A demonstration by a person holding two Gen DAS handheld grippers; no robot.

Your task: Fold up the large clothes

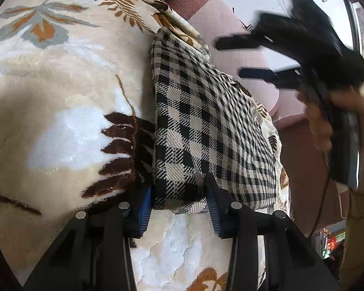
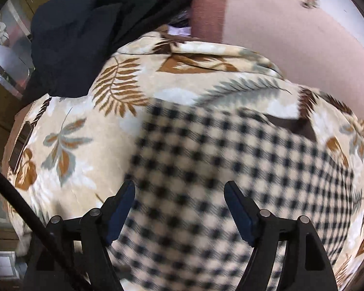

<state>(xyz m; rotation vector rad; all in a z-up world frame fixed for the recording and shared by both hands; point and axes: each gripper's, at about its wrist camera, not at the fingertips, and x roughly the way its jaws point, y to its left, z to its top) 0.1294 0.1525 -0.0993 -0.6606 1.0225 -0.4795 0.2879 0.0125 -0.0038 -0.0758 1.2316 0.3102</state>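
We've got the left gripper (image 1: 179,194) pinching the near corner of the checked cloth (image 1: 206,126), which lies folded on the leaf blanket (image 1: 60,84). Our right gripper (image 2: 179,208) hangs over that same cloth, jaws spread wide, nothing between them. A dark garment (image 2: 85,41) sits at the blanket's far edge.

Right hand-held gripper (image 2: 179,208) jaws apart above blurred checked cloth (image 2: 206,169) on leaf-print blanket (image 2: 85,111)
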